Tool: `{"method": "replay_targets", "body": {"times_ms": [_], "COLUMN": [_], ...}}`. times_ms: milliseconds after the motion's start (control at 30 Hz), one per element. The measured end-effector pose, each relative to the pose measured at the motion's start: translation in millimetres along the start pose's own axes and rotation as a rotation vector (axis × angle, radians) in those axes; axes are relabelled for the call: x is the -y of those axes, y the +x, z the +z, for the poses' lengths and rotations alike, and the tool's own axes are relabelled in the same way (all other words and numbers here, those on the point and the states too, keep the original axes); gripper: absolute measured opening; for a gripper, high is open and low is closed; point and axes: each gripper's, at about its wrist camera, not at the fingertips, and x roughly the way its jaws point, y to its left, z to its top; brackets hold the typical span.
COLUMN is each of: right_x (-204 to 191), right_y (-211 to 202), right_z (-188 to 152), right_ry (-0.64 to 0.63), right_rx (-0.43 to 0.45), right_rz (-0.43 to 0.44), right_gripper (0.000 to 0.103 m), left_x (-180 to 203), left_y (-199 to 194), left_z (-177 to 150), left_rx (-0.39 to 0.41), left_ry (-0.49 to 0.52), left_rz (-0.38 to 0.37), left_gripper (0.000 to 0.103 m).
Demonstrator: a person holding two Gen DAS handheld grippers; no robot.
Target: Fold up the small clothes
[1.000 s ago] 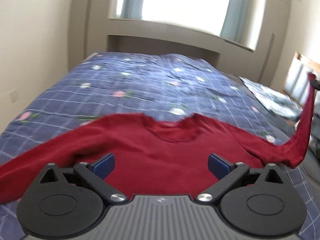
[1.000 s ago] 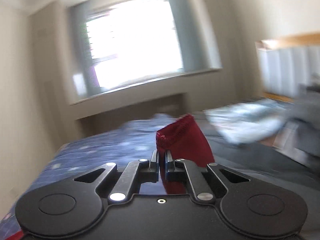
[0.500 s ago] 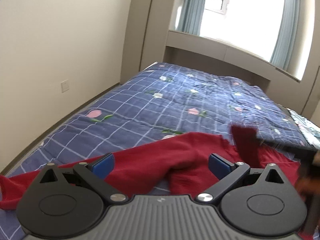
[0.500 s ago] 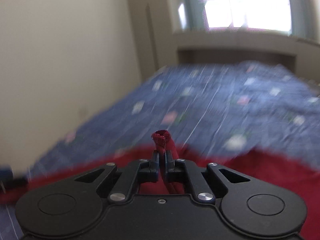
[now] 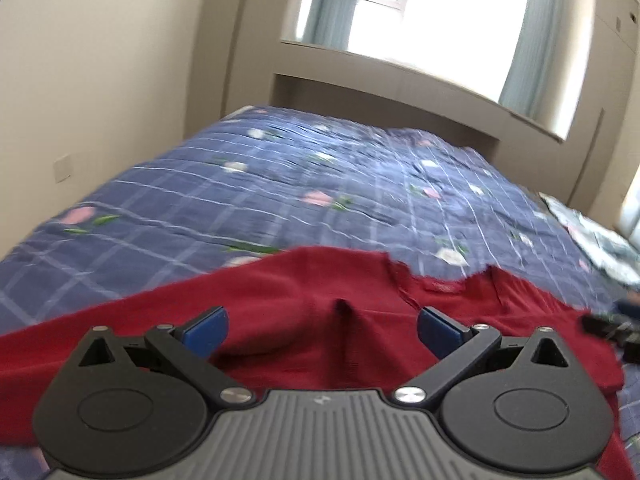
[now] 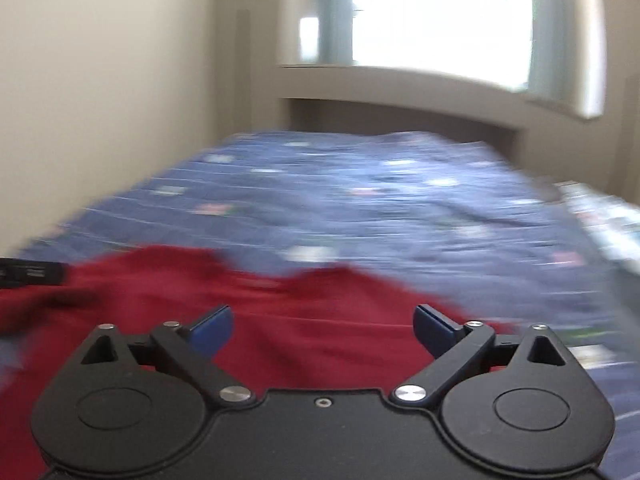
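A dark red long-sleeved top (image 5: pixel 320 304) lies on the bed, its right sleeve folded across the body and its left sleeve stretched out to the left. My left gripper (image 5: pixel 322 330) hovers over it, open and empty. My right gripper (image 6: pixel 322 328) is also open and empty above the red top (image 6: pixel 312 320); this view is blurred. The right gripper's tip (image 5: pixel 608 330) shows at the right edge of the left wrist view, and the left gripper's tip (image 6: pixel 32 274) at the left edge of the right wrist view.
The bed carries a blue checked quilt with flowers (image 5: pixel 320 184). A pale patterned cloth (image 5: pixel 592 236) lies at the bed's right side. A wall runs along the left, and a window ledge (image 5: pixel 400 76) stands beyond the bed's far end.
My right gripper carried the right sleeve leftward over the top's body, then opened and let it go. The sleeve now lies folded across. My left gripper stayed open.
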Motion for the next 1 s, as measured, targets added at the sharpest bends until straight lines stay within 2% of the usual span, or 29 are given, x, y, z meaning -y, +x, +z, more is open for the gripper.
{"method": "replay_targets", "body": {"times_ms": [67,133,300,367,433,500,633,700,800,867,900,1000], "right_x": [35,61,98,103,109,113,89,67,32,11,6,6], "right_y": [10,24,63,74,71,54,-9,-37,-52,-43,-35,-12], "right_z": [-9,-17,-41,-49,-53,-56,-70,-80,-95,-102,-102,-92], "right_ry": [0.031,0.082,0.134,0.117,0.134,0.17,0.125,0.044,-0.112,-0.231,-0.252,-0.216], "right_rx": [-0.007,-0.021,-0.105,-0.132,-0.131,-0.125,-0.063,-0.033,-0.03,-0.026,-0.02,0.018], "right_rz": [-0.102,-0.161,-0.219,-0.263,-0.3,-0.275,-0.152,-0.094,-0.056,-0.129,-0.181,-0.332], "right_gripper": [0.097,0.097,0.097,0.097,0.094,0.094,0.102,0.102,0.102,0.102,0.102,0.102], "left_x": [14,24,31,25,20,22,21,21,22,23,23,23], "left_y": [17,31,58,65,67,66,65,66,66,65,65,64], "left_z": [-6,-11,-23,-28,-33,-35,-39,-38,-39,-39,-40,-41], "left_rx": [0.001,0.006,-0.017,-0.045,-0.039,-0.031,-0.011,-0.01,-0.004,-0.001,-0.001,0.003], "left_ry": [0.027,0.053,0.09,0.079,0.072,0.08,0.074,0.075,0.078,0.08,0.079,0.078], "left_rz": [0.022,0.072,0.245,0.255,0.245,0.253,0.245,0.245,0.249,0.25,0.249,0.248], "left_gripper": [0.103,0.103,0.103,0.102,0.103,0.103,0.103,0.103,0.103,0.103,0.103,0.103]}}
